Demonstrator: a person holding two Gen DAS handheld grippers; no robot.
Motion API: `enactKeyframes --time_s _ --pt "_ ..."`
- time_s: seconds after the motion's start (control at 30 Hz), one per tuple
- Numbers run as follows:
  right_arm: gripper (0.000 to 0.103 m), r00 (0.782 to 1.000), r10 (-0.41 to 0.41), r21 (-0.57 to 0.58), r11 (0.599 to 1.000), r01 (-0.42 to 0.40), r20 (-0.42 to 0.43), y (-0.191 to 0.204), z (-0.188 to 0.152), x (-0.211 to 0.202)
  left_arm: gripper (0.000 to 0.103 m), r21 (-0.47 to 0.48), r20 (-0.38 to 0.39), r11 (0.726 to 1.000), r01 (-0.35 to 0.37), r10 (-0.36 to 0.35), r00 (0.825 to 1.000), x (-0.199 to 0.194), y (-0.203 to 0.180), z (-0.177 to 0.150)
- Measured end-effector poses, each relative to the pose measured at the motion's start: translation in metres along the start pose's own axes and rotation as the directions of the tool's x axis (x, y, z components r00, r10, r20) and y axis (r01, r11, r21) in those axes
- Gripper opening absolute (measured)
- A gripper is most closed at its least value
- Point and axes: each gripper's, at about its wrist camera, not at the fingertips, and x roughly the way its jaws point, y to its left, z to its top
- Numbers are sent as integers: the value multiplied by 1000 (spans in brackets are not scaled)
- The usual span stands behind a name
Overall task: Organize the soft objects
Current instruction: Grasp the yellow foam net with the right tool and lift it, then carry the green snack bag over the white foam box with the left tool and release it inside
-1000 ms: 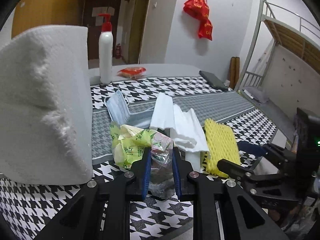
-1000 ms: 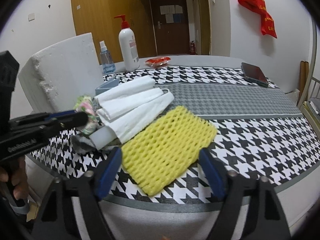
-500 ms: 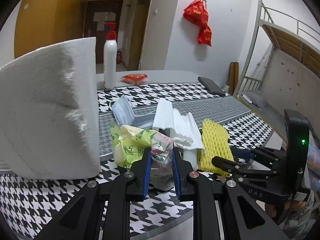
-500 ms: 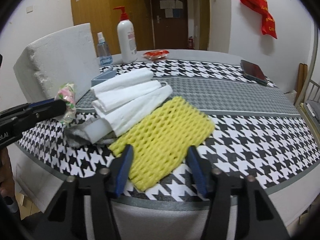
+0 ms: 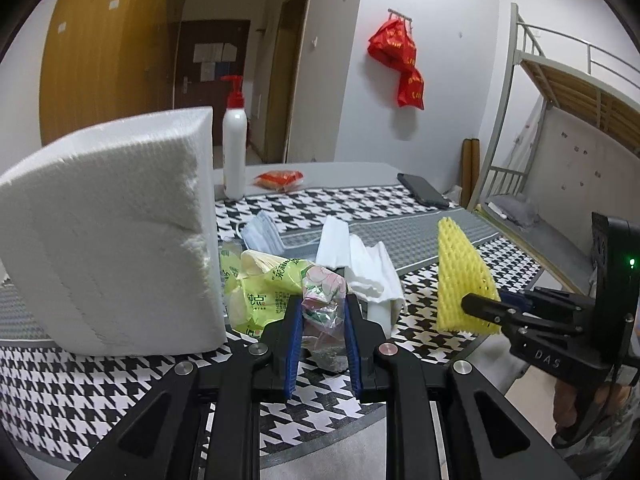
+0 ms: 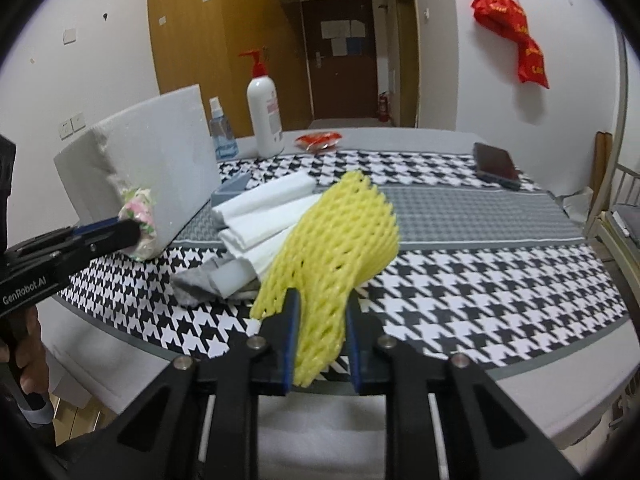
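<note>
My left gripper (image 5: 321, 320) is shut on a crumpled green and pink tissue packet (image 5: 320, 292) and holds it above the table's near edge; it also shows in the right wrist view (image 6: 140, 220). My right gripper (image 6: 320, 320) is shut on a yellow foam net (image 6: 340, 236) and holds it lifted off the table; the net also shows in the left wrist view (image 5: 460, 276). Folded white towels (image 6: 268, 212) lie on the houndstooth tablecloth (image 6: 480, 280). A big white foam block (image 5: 112, 232) stands at the left.
A grey rag and a white block (image 6: 212, 280) lie by the towels. A blue face mask pack (image 5: 264, 232), a lotion pump bottle (image 6: 264, 116), a small spray bottle (image 6: 222, 132), a red snack packet (image 6: 320, 140) and a phone (image 6: 496, 164) sit farther back.
My right gripper closed on the yellow foam net and lifted it off the table. My left gripper pulled back and up a little with the tissue packet.
</note>
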Motion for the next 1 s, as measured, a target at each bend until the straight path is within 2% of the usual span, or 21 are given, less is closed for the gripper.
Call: enactKeyframes --time_s 0.5,1.0 --pt "25 994 -14 -22 1000 17 108 9 9 -44 21 38 99 998 -43 39 994 -35 -6 7" --pt "25 981 13 -68 998 0 194 30 23 -75 21 60 218 992 -110 95 971 -80 2 11"
